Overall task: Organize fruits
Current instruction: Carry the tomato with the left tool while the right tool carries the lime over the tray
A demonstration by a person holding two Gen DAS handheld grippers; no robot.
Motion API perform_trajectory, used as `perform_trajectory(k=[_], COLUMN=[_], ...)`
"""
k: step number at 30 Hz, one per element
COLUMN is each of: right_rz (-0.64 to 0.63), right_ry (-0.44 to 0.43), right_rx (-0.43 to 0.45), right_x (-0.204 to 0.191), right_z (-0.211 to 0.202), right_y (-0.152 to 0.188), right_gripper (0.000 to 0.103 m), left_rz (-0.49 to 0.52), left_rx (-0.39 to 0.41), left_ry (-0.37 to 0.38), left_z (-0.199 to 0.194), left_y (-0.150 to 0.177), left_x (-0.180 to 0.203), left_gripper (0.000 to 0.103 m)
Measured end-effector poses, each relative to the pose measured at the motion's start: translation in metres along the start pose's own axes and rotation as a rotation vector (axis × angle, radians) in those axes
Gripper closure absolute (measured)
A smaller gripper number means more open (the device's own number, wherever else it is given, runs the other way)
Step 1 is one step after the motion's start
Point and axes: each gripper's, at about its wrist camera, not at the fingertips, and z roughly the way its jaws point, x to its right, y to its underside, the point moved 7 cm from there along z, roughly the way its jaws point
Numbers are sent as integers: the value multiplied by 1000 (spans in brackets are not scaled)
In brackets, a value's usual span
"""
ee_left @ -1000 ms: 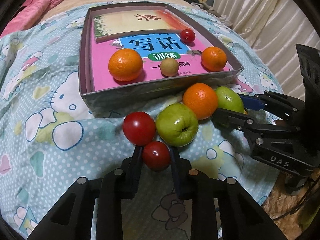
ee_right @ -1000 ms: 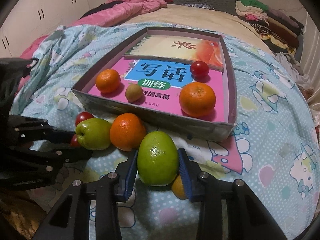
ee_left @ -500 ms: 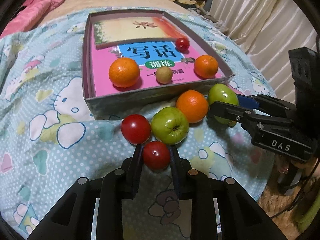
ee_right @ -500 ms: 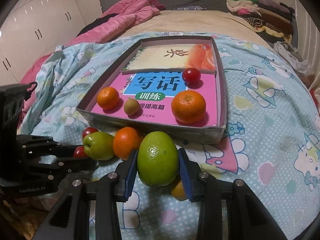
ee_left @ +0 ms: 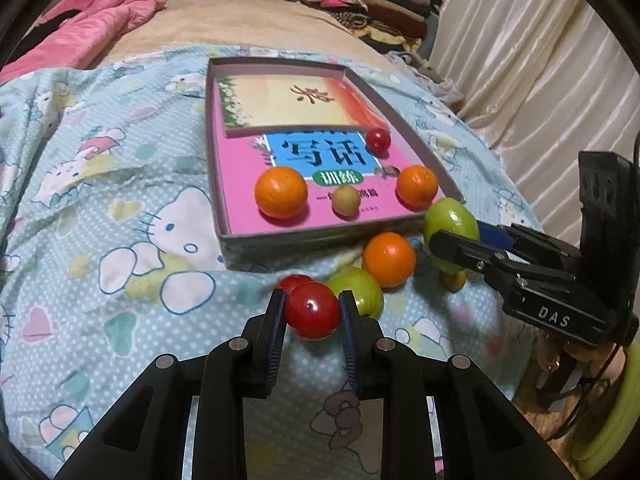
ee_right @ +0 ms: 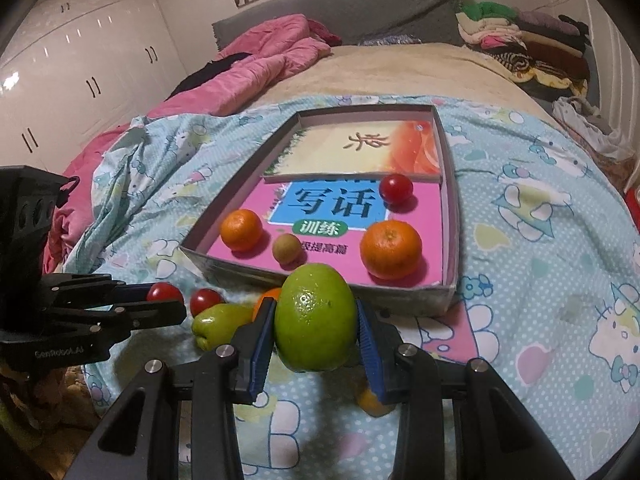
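The left gripper (ee_left: 312,312) pinches a small red tomato (ee_left: 313,315), now lifted off the quilt (ee_left: 120,240); the right gripper (ee_right: 316,332) clamps a green fruit (ee_right: 315,318), perhaps clear too; both seem bound for the box (ee_left: 218,184) beyond.

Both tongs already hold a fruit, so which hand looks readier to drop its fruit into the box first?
Probably the right. Its tongs grip the green fruit right at the box's front wall, while the left tongs hold their tomato farther back, behind other loose fruit.
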Motion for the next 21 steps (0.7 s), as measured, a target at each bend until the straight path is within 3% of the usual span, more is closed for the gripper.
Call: perform_trajectory(k=[10,21], right_rz=[-18,-7], right_ry=[-10,-14], right_rx=[25,56], right_x=[-6,-4], right_z=[-2,-1], right_y=[-6,-16], right_gripper=[63,63], left_rz=[6,-7], left_rx=[69,93], left_ry=[7,0], left_z=[-9,3], left_y=[-17,-34], left_x=[3,4], left_gripper=[76,76])
